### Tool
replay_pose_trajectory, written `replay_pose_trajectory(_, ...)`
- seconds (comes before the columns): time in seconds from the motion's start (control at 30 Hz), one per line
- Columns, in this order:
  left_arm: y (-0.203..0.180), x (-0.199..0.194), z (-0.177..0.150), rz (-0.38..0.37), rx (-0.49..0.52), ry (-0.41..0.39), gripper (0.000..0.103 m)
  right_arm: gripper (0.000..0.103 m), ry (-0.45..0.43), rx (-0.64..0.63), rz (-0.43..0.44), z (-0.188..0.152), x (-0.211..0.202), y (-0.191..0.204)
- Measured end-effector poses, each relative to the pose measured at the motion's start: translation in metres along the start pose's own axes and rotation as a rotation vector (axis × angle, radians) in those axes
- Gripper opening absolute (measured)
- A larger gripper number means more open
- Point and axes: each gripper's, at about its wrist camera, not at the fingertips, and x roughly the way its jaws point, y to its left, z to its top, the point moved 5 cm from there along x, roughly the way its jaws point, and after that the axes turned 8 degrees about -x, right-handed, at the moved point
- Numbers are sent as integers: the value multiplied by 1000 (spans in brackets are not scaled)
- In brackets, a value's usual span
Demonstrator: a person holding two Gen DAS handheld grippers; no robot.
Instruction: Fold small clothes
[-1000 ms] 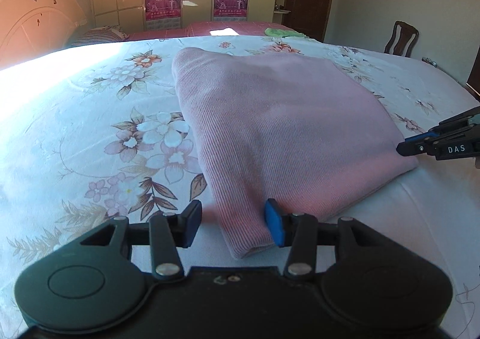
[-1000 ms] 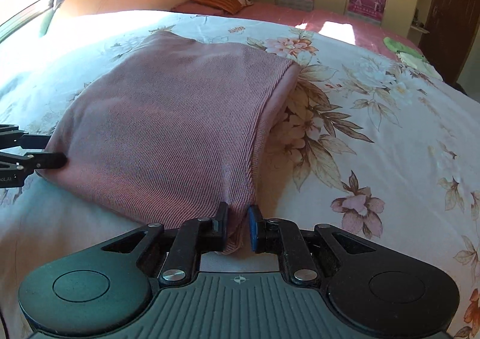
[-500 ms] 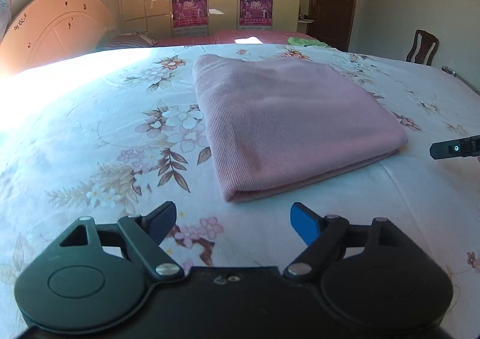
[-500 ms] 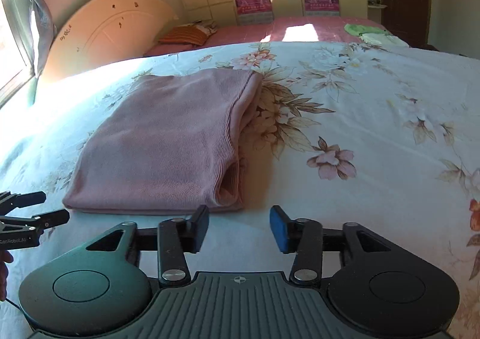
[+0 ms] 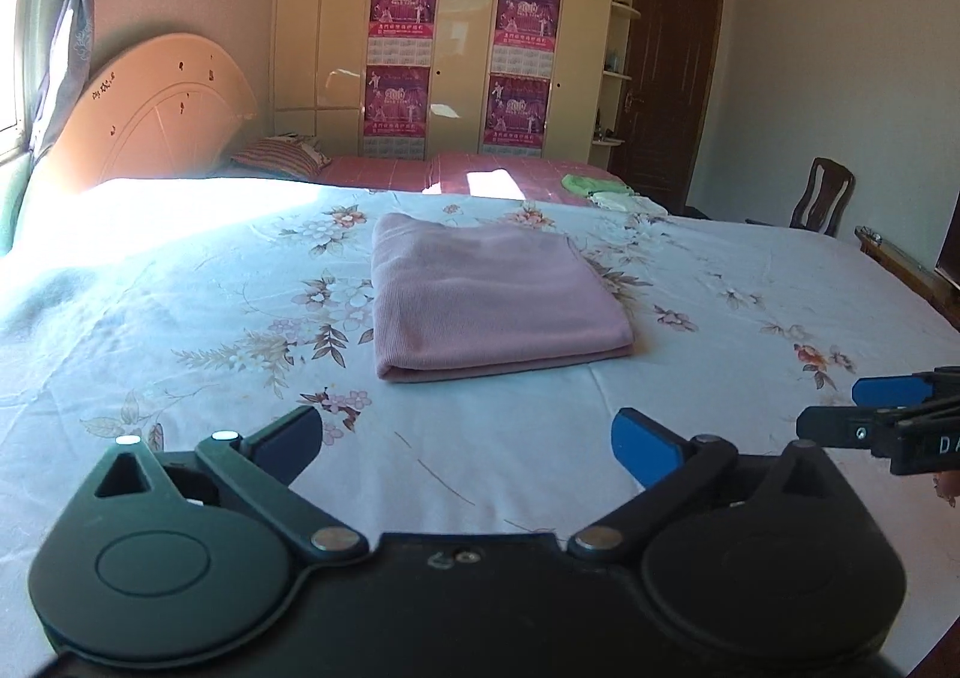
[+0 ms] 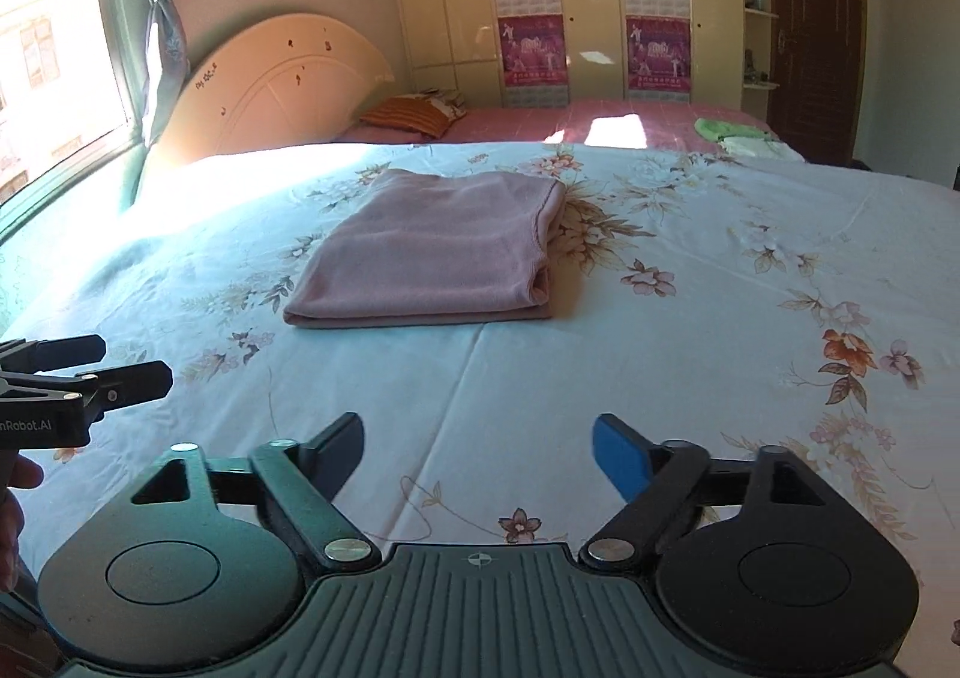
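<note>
Pink cloth [image 5: 489, 297] lies folded flat in neat square on flowery bed sheet [image 5: 180, 318], near middle of bed. Left gripper [image 5: 467, 441] spread wide, holding nothing, well back from cloth, over sheet. Right gripper [image 6: 477, 447] also spread wide, holding nothing, well back from cloth too. Each gripper shows at edge of other's view. Green cloth [image 6: 720, 128] sits on far pink bed. Wooden chair [image 5: 822, 196] stands by wall.

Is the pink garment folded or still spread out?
Folded. The pink garment lies as a compact rectangle on the bed, stacked layers showing at its right edge. Both grippers are open and clear of it.
</note>
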Motion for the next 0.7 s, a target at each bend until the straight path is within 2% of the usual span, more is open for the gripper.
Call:
replay_pose_trajectory(0.07, -4, -21, 4, 11, -11, -41, 103, 94, -18, -8, -10, 1, -20, 9)
replay_pose_trajectory(0.1, -6, -31, 5, 7, -8, -63, 103, 103, -31, -10, -24, 1, -30, 12)
replay_pose_trajectory(0.2, -13, -52, 7, 35, 20, -99, 103, 103, -66, 4, -24, 3, -55, 18)
replay_pose_trajectory(0.3, -21, -72, 8, 25, 43, -142, 103, 103, -93, 24, -33, 3, -74, 22)
replay_pose_trajectory(0.4, -27, -84, 8, -1, 48, -132, 103, 103, -106, 28, -36, 2, -85, 26)
replay_pose_trajectory(0.7, -40, -96, 5, -7, 92, -149, 103, 103, -116, 14, -23, 1, -97, 33)
